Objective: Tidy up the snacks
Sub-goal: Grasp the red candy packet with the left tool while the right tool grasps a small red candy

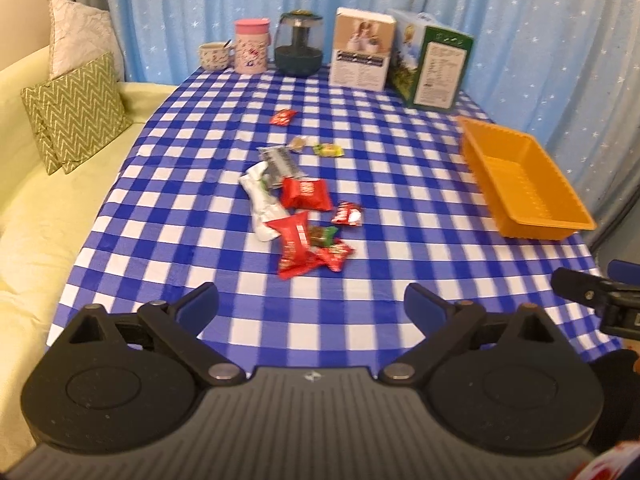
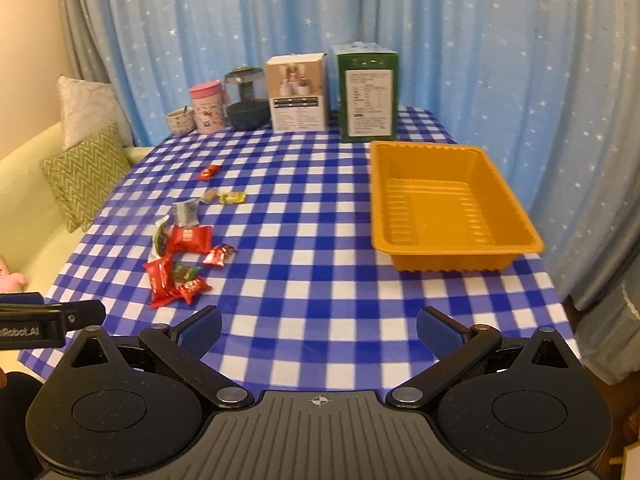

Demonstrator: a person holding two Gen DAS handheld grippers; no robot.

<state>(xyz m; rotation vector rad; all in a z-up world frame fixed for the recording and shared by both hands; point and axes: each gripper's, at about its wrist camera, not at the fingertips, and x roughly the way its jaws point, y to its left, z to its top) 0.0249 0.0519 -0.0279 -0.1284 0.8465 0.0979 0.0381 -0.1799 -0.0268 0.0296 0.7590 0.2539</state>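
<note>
On table [image 2: 320,300], one orange tray [image 2: 452,204], two boxes [image 2: 298,98]

Soft warm indoor light, slight blur, fisheye-bent edges.

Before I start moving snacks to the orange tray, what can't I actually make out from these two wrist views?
- Small wrappers: left wrist view, too small and blurred to read.
- White packet: red packs overlap it, so its full shape is hidden.
- Green-wrapped candy: mostly covered by red packs.
- Right tool: cut off by the left view's edge.
- Box labels: right wrist view, print too small.
- Orange tray: nothing shows inside.
</note>
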